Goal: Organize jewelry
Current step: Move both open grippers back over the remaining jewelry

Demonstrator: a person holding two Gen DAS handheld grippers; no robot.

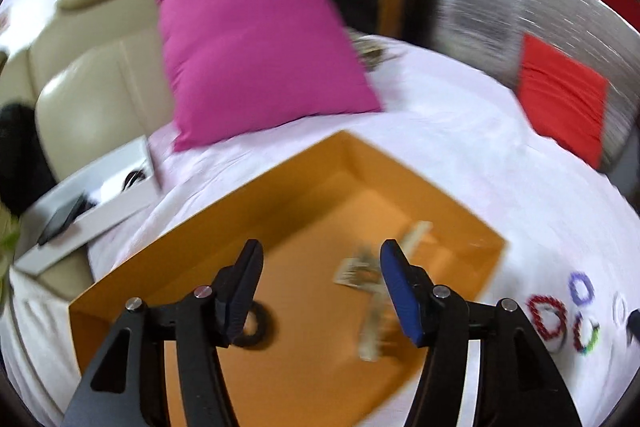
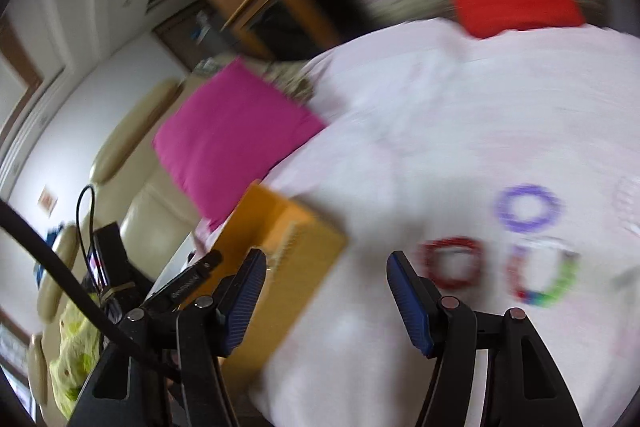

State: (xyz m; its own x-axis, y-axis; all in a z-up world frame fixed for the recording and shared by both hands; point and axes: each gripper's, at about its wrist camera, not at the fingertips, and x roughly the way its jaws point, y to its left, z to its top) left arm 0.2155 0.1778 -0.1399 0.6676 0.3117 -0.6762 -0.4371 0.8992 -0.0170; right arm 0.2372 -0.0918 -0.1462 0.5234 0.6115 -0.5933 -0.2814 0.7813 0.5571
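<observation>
An open orange box (image 1: 320, 187) lies on the white bed sheet. Inside it are a black ring-shaped bracelet (image 1: 258, 327) and pale jewelry cards (image 1: 360, 271). My left gripper (image 1: 322, 259) is open and empty above the box. On the sheet to the right lie a red bracelet (image 1: 546, 315), a purple bracelet (image 1: 580, 287) and a multicolour bracelet (image 1: 586, 337). In the right wrist view, my right gripper (image 2: 326, 267) is open and empty over the sheet, left of the red bracelet (image 2: 452, 263), purple bracelet (image 2: 528, 207) and multicolour bracelet (image 2: 544, 279). The orange box (image 2: 280, 239) is at its left.
A magenta pillow (image 1: 256, 59) lies behind the box and a red pillow (image 1: 560, 99) at the far right. A white tray (image 1: 92, 195) with dark items sits at the left by a beige sofa (image 1: 80, 79). Both views are motion-blurred.
</observation>
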